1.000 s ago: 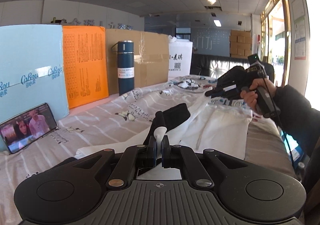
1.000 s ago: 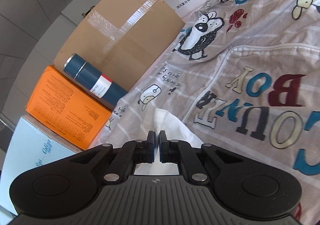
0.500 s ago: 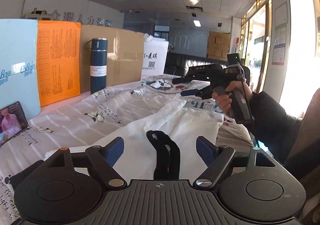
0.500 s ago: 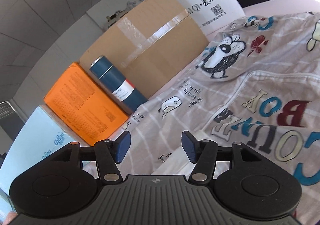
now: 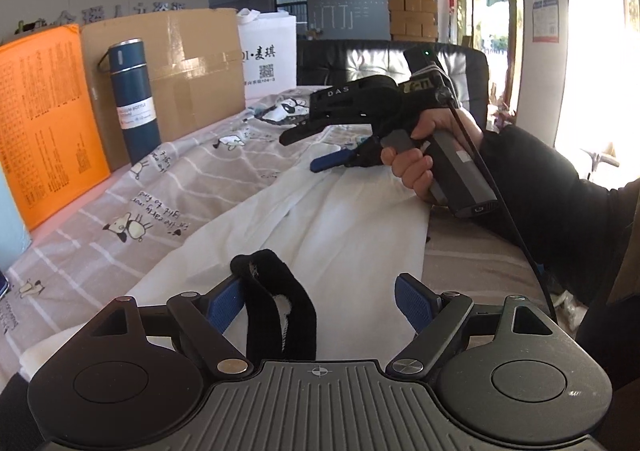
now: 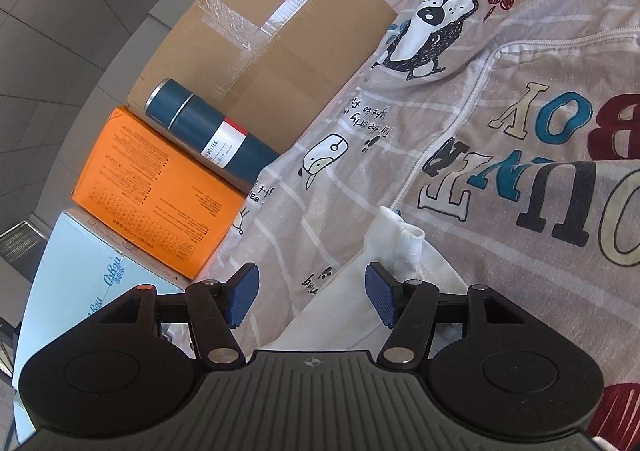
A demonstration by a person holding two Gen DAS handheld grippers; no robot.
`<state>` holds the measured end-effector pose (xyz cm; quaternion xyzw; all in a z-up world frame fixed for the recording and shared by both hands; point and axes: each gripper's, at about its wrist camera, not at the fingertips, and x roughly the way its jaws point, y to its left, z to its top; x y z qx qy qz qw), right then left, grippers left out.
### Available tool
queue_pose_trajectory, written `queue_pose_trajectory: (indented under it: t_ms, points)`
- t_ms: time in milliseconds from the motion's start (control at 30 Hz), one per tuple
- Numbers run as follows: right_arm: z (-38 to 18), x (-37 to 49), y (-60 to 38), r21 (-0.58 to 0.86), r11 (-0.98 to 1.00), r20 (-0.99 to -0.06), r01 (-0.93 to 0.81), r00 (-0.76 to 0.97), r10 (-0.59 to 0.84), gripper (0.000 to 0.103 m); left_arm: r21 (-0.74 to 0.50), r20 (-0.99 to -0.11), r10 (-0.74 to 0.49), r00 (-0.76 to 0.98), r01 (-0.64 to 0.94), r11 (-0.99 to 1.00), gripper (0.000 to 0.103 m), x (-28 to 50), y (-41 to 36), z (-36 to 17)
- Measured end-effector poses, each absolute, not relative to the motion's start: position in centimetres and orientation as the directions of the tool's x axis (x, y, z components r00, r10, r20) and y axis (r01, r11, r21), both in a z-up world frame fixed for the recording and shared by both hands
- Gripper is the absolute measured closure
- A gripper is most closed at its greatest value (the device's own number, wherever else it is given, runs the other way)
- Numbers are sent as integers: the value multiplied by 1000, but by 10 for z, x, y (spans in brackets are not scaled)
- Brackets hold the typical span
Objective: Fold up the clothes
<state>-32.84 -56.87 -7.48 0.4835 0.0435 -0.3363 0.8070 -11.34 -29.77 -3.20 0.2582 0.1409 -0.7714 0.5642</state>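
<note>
A white garment (image 5: 320,227) lies flat on a printed grey bedsheet (image 5: 132,187). Its black collar band (image 5: 276,311) stands up just in front of my left gripper (image 5: 320,301), which is open and holds nothing. My right gripper (image 5: 316,153) hovers open over the garment's far end in the left wrist view, held by a hand. In the right wrist view my right gripper (image 6: 312,297) is open above the sheet (image 6: 520,131), with a white cuff (image 6: 400,243) of the garment lying just beyond its right finger.
Along the left edge stand an orange box (image 5: 44,123), a dark blue bottle (image 5: 134,99), a cardboard box (image 5: 188,71) and a white bag (image 5: 268,55). A black sofa (image 5: 360,59) is behind. A pale blue box (image 6: 88,283) sits beside the orange one.
Both grippers were shut on the white garment a second ago. They have opened and let it go, and the garment now lies on the sheet. The left gripper has swung right.
</note>
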Motion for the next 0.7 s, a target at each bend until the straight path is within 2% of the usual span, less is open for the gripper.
queue_pose_trajectory:
  t_ms: [133, 233, 367, 467, 700]
  points:
    - [-73, -332, -568, 756, 314, -385, 575, 778, -497, 45, 128, -623, -760, -187, 933, -335, 15, -129, -310, -44]
    - [-66, -340, -567, 753, 342, -366, 563, 789, -494, 39, 136, -636, -756, -158, 941, -310, 14, -128, -310, -52]
    - [-47, -357, -566, 647, 470, -354, 601, 782, -513, 28, 251, -543, -838, -49, 943, -218, 14, -144, -294, -38]
    - [-42, -366, -575, 580, 517, -392, 629, 772, -500, 27, 399, -461, -886, 45, 902, -162, 13, -174, -290, -36]
    - [-56, -369, -607, 616, 554, -420, 560, 829, -371, 27, 476, -479, -877, -18, 835, -277, 13, -236, -313, -55]
